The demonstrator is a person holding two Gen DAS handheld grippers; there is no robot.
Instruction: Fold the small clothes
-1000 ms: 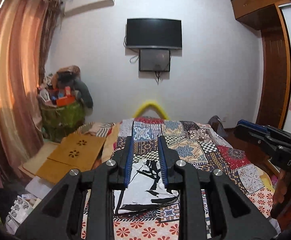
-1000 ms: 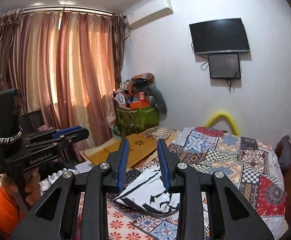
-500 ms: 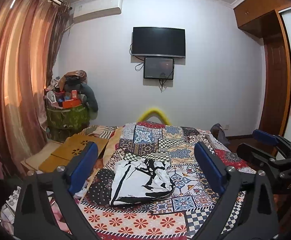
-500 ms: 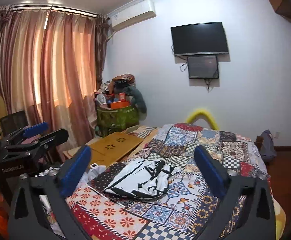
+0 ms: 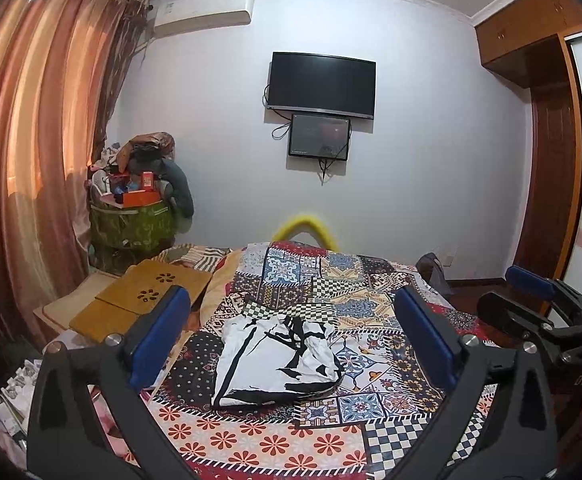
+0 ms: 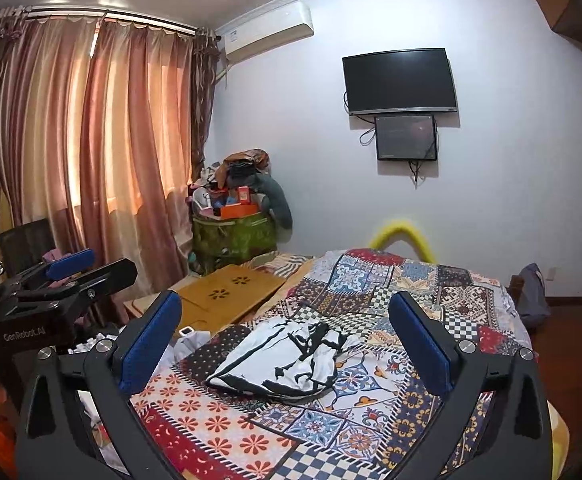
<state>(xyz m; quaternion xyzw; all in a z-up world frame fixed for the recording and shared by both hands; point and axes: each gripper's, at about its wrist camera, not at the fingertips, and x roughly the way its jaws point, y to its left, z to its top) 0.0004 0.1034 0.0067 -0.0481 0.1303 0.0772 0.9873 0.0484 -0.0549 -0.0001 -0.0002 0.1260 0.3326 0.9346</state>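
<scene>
A small white garment with black print (image 5: 277,360) lies folded on the patchwork bedspread (image 5: 331,280); it also shows in the right wrist view (image 6: 287,364). My left gripper (image 5: 291,332) is open and empty, held back above the bed's near end, apart from the garment. My right gripper (image 6: 287,338) is open and empty too, above the near end of the bed. The right gripper shows at the right edge of the left wrist view (image 5: 543,312); the left gripper shows at the left of the right wrist view (image 6: 63,280).
Wooden lap desks (image 5: 143,300) lie on the floor left of the bed. A green basket piled with things (image 5: 131,224) stands in the corner by the curtains (image 5: 31,160). A TV (image 5: 323,84) hangs on the far wall. A wardrobe (image 5: 551,160) is at right.
Both grippers went from nearly shut to wide open and have drawn back from the garment, which stays on the bed.
</scene>
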